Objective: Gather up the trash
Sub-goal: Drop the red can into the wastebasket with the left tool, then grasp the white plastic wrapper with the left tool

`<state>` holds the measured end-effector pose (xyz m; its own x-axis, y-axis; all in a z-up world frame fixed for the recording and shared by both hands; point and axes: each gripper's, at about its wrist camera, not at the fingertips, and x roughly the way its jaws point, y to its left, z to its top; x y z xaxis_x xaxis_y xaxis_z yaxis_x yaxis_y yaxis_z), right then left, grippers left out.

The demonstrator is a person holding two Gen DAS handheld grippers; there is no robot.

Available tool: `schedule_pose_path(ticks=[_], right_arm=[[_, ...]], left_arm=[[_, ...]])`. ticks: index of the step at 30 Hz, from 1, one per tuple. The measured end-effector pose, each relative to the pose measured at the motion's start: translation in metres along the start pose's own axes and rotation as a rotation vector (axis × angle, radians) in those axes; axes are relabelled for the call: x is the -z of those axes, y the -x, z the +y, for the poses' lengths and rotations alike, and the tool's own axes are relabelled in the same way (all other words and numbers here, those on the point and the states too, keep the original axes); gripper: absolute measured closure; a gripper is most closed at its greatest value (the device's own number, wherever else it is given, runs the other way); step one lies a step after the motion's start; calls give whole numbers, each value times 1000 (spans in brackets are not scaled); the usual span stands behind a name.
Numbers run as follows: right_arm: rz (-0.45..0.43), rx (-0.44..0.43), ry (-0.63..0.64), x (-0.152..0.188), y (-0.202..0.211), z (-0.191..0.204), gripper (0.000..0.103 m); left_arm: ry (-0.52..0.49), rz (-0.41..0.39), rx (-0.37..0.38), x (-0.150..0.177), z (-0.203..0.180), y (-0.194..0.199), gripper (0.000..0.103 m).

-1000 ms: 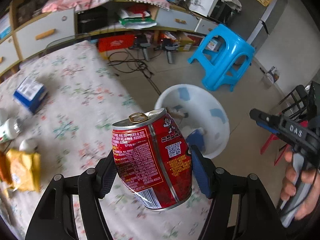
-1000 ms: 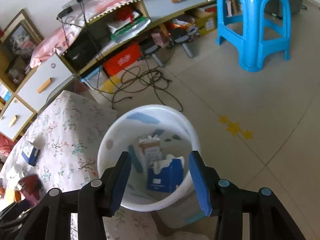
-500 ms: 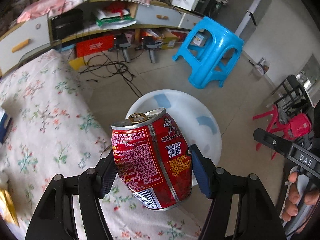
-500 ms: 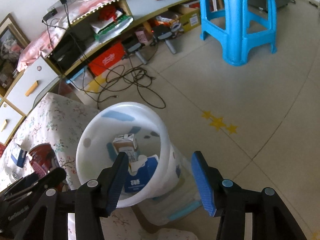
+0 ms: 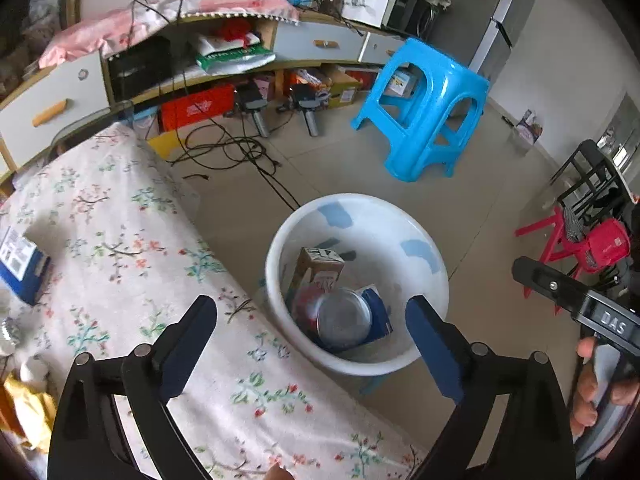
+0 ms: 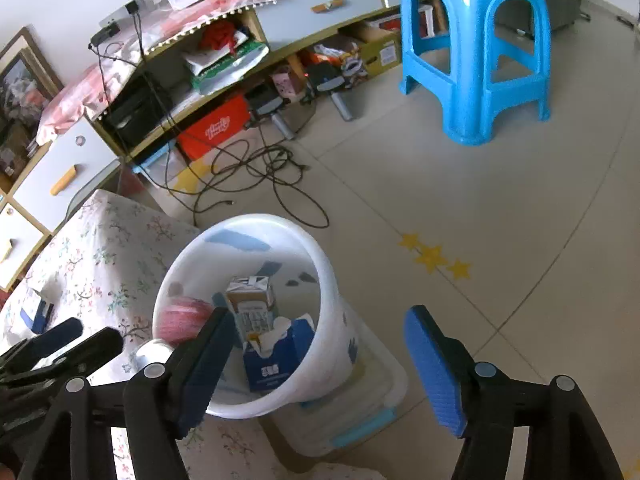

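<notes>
A white bin (image 5: 420,356) stands on the floor by the floral-cloth table (image 5: 120,248). My left gripper (image 5: 312,344) is open and empty above the bin. The red can (image 5: 340,316) is inside the bin mouth, silver base up, blurred, beside a brown carton (image 5: 318,268) and a blue box (image 5: 378,312). In the right wrist view the can (image 6: 182,322) sits at the bin's (image 6: 324,280) left wall. My right gripper (image 6: 316,364) is open and empty just right of the bin.
A blue box (image 5: 20,256) and yellow wrapper (image 5: 28,408) lie on the table's left. A blue stool (image 5: 424,108), cables (image 5: 232,152) and a low cabinet (image 5: 200,52) lie beyond. A clear tub (image 6: 352,412) sits under the bin.
My left gripper opened and let go of the red can, which dropped into the bin. My right gripper stayed open beside the bin.
</notes>
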<state>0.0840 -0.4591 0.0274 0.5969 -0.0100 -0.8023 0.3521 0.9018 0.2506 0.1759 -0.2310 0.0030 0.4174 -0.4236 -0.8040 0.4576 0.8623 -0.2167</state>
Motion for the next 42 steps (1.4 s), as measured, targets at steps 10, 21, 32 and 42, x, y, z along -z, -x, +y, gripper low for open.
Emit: schedule_pose_path(ticks=[10,21,32,42], right_arm=[[-3,-18,51,6,3,25,25],[0,-52,126,18,3,67,23],[16,-102,188,26,-11,135,23],[60,-183,285,50,-34,223,21]], left_arm=[[49,-33,-62,23,36,34,5],[114,-67,-139,64,82,82,2],[266,-91,-268,104,165,150,2],[386,-54,-343,142,241,174,2]])
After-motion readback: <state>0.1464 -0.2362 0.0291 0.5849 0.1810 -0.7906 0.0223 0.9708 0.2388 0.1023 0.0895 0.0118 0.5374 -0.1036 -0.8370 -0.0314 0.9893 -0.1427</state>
